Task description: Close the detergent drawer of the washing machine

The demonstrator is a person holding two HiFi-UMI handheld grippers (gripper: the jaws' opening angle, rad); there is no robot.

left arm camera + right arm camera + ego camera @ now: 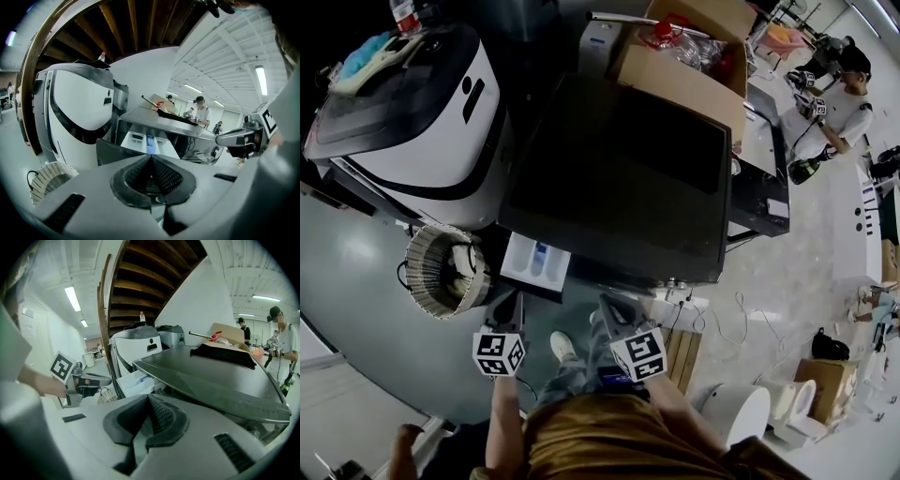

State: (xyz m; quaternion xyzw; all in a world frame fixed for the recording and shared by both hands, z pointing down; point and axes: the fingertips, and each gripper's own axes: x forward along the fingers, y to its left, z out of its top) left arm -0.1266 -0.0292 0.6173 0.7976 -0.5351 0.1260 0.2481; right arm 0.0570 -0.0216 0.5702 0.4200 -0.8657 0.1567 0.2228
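Observation:
The washing machine has a dark top and stands in the middle of the head view. Its white detergent drawer with a blue insert sticks out at the front left corner. My left gripper hangs shut just below the drawer's front, apart from it. My right gripper is shut too, below the machine's front edge. In the left gripper view the drawer lies ahead past the shut left gripper. In the right gripper view the drawer shows left of the shut right gripper.
A white-and-black appliance stands left of the machine, with a round ribbed coil on the floor before it. A cardboard box sits behind. A person works at the far right. White cylinders stand at lower right.

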